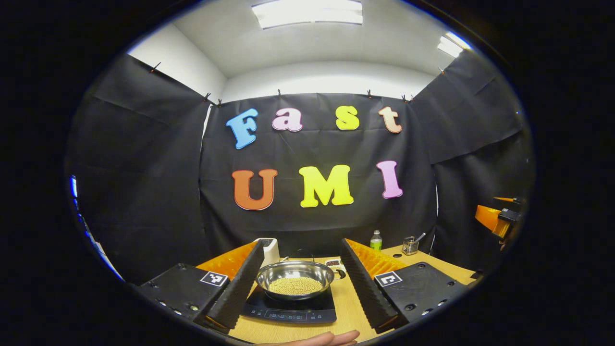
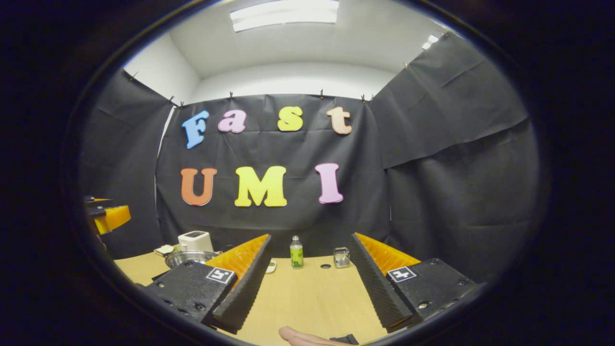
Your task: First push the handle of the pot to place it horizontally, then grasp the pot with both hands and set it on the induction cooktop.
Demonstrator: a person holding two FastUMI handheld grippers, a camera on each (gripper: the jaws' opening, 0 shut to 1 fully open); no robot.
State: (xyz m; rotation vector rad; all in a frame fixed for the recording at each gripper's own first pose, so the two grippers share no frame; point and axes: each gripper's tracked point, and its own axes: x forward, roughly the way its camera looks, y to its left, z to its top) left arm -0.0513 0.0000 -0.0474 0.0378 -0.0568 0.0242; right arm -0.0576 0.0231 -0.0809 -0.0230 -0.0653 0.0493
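Now | pot (image 1: 295, 278) on induction cooktop (image 1: 289, 309) | ahead of spread left gripper (image 1: 300, 293)

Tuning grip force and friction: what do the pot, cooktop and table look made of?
Pot: looks like polished stainless steel, shiny and mirror-like inside its wall. Induction cooktop: glossy black top, probably glass or ceramic, with pale control markings at the front. Table: light wood-grain surface, matte, possibly laminate. Both grippers, left and right, are open.
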